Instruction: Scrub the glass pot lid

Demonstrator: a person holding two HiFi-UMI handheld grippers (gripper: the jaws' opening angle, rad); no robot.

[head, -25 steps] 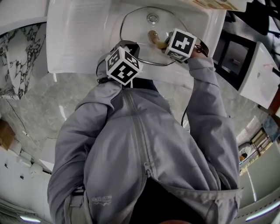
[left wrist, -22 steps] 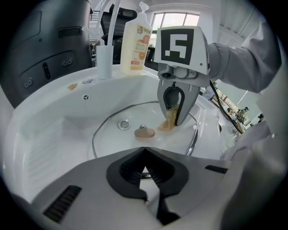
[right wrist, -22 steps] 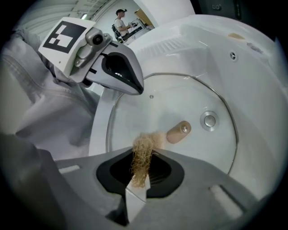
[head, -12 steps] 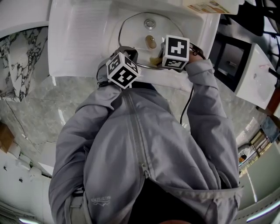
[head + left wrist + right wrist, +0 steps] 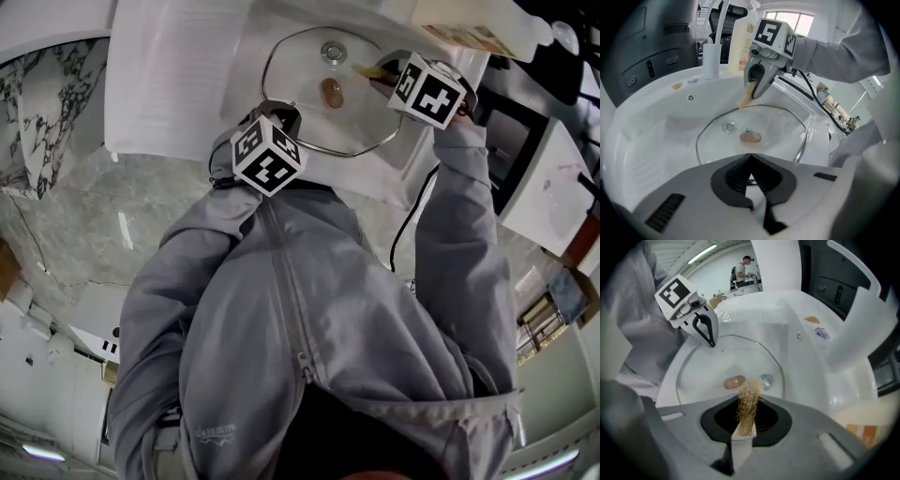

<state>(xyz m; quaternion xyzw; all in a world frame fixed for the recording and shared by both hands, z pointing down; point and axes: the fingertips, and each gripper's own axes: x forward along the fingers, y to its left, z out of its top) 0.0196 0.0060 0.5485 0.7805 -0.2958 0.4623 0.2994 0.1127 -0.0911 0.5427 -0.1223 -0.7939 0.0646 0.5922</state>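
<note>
The glass pot lid [image 5: 300, 112] lies in the white sink [image 5: 178, 84] with its tan knob [image 5: 332, 91] up, and the sink drain [image 5: 331, 52] shows through the glass just beyond the knob. The left gripper [image 5: 750, 174] is at the near rim of the lid, and its jaws are closed together on that rim. It was at this same near rim half a second ago.

The right gripper [image 5: 753, 89] has its jaws pressed on a bundle of pale tan fibres, a scrubber [image 5: 749, 401], which sticks out past the jaw tips. This gripper is what has changed. Half a second ago it was over the near right part of the lid, close beside the left gripper, with the scrubber on the near side of the knob. Now it is farther away and more to the right, well apart from the left gripper. The end of the scrubber is now at the far right rim of the lid, beyond the knob. In the left gripper view the fibres hang down to that rim, but I cannot tell whether they touch the glass. One second ago the scrubber was right next to the knob.

On the far edge of the sink stand a pale bottle [image 5: 740, 40] and a white cup [image 5: 711, 58]. The person's grey jacket [image 5: 309, 319] fills the near part of the head view
</note>
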